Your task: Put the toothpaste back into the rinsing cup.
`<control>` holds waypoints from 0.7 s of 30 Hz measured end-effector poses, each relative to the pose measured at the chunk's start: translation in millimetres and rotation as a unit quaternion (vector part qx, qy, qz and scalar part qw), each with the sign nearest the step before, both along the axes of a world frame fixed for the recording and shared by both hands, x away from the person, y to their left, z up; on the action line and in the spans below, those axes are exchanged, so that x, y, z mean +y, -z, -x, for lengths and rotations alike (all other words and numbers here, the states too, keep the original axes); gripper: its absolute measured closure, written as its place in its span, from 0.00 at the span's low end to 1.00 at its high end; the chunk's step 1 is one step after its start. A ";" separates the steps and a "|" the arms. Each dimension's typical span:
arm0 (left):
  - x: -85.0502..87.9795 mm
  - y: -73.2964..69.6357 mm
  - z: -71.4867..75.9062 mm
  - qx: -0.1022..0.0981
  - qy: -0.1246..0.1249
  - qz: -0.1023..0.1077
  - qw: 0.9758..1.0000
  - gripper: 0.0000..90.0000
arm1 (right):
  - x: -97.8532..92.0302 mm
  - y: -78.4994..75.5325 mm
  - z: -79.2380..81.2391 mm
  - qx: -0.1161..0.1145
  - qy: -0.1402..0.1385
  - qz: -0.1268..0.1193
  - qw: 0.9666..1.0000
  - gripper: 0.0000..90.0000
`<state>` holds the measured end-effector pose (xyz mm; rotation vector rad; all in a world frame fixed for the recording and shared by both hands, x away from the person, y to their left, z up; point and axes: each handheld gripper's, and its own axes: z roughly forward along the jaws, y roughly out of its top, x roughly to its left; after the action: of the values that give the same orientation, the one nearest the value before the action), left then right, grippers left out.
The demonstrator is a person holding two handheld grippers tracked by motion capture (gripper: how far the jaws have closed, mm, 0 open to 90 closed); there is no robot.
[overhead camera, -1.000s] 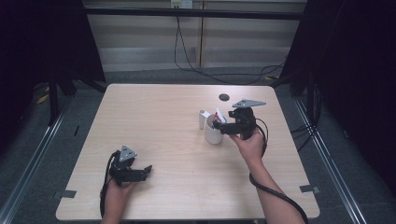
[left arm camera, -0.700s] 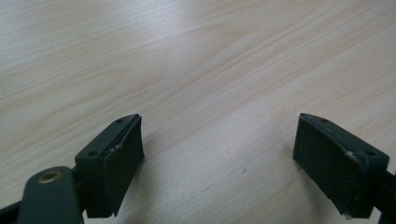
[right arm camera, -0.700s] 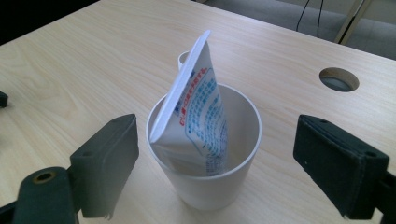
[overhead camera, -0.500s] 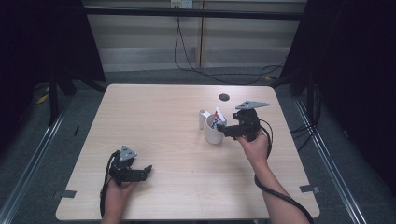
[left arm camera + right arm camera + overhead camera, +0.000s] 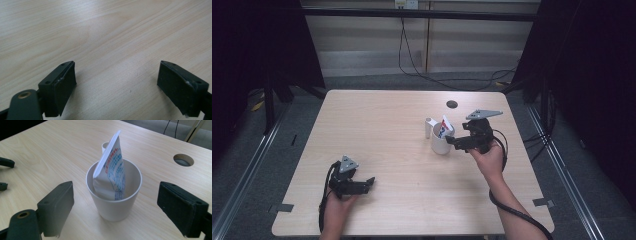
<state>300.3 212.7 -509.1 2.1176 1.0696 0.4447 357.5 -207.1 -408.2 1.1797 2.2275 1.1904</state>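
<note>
Right forearm enters from the lower right of the high view and angles up toward the counter's (image 5: 377, 125) right-centre. The hand grips the right tongs (image 5: 451, 141) from behind, jaws pointing left at the white cup (image 5: 441, 145).

Right tongs, right gripper view (image 5: 115, 207): jaws spread wide, one on each side of the cup (image 5: 113, 202), neither touching it. Nothing held. The cup stands upright on the counter, with the jaws' tips level with its lower half.

Packet (image 5: 110, 172): white with red and blue print, standing on end inside the cup, leaning against the wall, top sticking well above the rim. High view shows the same packet (image 5: 444, 127) poking out.

A small white cylinder (image 5: 429, 126) stands just behind the cup on the far-left side. A dark round hole (image 5: 452, 104) in the counter lies farther back.

Left hand rests low at the counter's near-left, well apart from the cup. Left tongs (image 5: 371, 182) point right; left gripper view (image 5: 116, 90) shows jaws wide open over bare wood, holding nothing.
</note>
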 end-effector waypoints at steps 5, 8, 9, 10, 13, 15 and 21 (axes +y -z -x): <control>0.0 0.1 -0.1 0.000 0.001 0.001 1.000 0.16 | -6.8 0.8 3.3 0.004 0.003 -0.005 1.000 0.15; 0.1 -0.2 0.0 0.000 0.002 -0.001 1.000 0.17 | -10.3 -0.4 4.9 0.004 0.008 -0.008 1.000 0.15; 0.2 -0.3 0.0 0.000 0.002 -0.002 1.000 0.17 | -12.0 -1.8 5.7 0.002 0.006 -0.009 1.000 0.15; -0.1 0.1 0.0 -0.001 0.001 0.000 1.000 0.17 | -12.7 -2.3 6.2 -0.002 0.005 -0.008 1.000 0.15; -0.2 -0.2 0.4 -0.002 0.001 -0.003 1.000 0.17 | -15.9 -4.6 8.9 -0.001 0.007 -0.003 1.000 0.15; -0.2 -0.1 0.4 -0.002 0.000 -0.003 1.000 0.17 | -18.2 -5.2 10.6 -0.002 0.010 -0.005 1.000 0.15; -0.2 -0.1 0.4 -0.002 0.000 -0.002 1.000 0.17 | -21.8 -4.8 15.6 -0.005 0.007 0.000 1.000 0.15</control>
<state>299.9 212.5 -509.0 2.1206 1.0668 0.4508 341.8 -228.9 -403.4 1.1854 2.2093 1.1891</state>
